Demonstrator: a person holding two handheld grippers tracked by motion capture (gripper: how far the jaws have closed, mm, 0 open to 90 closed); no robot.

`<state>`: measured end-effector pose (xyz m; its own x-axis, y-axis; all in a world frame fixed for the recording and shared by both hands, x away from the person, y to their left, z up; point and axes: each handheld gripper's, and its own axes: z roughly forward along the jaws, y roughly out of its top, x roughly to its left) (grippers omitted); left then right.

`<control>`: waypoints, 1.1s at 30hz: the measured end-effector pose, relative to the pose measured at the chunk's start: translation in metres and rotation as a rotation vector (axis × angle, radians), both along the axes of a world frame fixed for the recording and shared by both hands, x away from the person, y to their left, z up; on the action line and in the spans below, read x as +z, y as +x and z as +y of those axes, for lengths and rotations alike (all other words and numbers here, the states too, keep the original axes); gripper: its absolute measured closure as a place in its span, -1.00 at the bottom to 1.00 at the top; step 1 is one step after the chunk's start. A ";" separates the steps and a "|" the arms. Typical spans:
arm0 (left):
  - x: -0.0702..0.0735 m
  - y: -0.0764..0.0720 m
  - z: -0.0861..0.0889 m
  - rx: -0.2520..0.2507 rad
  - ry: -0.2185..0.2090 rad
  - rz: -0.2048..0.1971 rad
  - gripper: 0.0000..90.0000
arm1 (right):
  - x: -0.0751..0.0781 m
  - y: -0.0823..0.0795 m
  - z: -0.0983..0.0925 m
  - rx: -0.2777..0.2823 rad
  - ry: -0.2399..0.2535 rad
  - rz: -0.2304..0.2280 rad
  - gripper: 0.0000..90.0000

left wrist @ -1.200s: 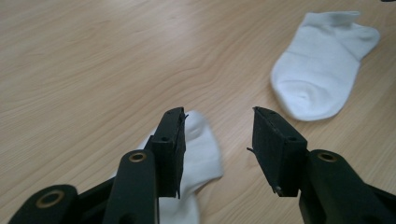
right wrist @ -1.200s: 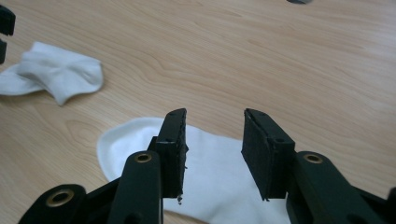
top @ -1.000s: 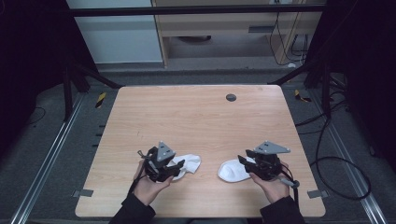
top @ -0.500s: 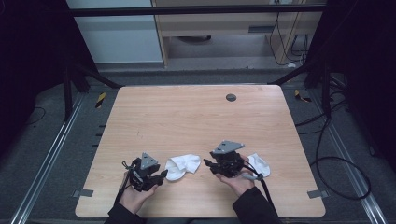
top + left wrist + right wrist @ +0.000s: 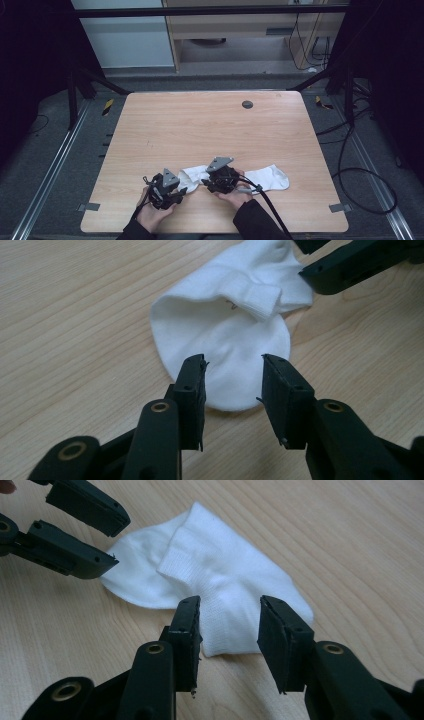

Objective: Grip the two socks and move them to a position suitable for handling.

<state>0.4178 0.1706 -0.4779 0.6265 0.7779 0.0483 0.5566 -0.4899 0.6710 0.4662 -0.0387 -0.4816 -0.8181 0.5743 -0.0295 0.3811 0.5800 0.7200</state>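
Observation:
A white sock (image 5: pixel 191 176) lies crumpled near the table's front edge, its cuff folded over. My left gripper (image 5: pixel 180 191) points at it from the left. In the left gripper view the open gripper (image 5: pixel 232 360) stands over the sock's rounded end (image 5: pixel 220 335). Its jaws have just been closing, with the sock's edge between them, and the pads do not press on it. My right gripper (image 5: pixel 207 183) faces the same sock from the right. It (image 5: pixel 227 602) stands open astride the sock's other end (image 5: pixel 225 585).
A second white sock (image 5: pixel 267 178) lies flat just right of my right hand. A small dark round hole (image 5: pixel 247 104) sits at the far side of the wooden table (image 5: pixel 210 130). The right gripper's cable (image 5: pixel 270 210) runs off the front edge.
My right gripper has moved left, away from the second sock and over to the sock by the left gripper. My left gripper has backed a little left and toward the front edge.

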 end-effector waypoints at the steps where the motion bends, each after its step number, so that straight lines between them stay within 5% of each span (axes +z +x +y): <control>1: 0.000 0.000 0.000 0.000 0.000 0.000 0.35 | 0.000 0.000 0.000 0.000 0.000 0.000 0.35; 11: -0.004 -0.001 -0.006 -0.023 0.023 0.010 0.40 | -0.013 0.003 0.007 0.018 -0.057 0.018 0.49; 20: -0.010 0.001 -0.009 -0.015 0.061 0.034 0.62 | -0.010 0.001 0.010 -0.004 -0.065 0.035 0.86; 25: -0.009 0.003 -0.008 -0.004 0.061 0.046 0.76 | 0.007 0.000 0.005 -0.022 0.061 0.034 0.86; 33: -0.008 0.005 -0.006 -0.020 0.074 0.044 0.93 | 0.022 0.015 0.003 -0.117 0.179 0.044 0.86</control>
<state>0.4229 0.1649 -0.4864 0.6446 0.7607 0.0771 0.5742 -0.5482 0.6081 0.4815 -0.0359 -0.4601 -0.7439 0.6583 0.1156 0.4717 0.3947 0.7885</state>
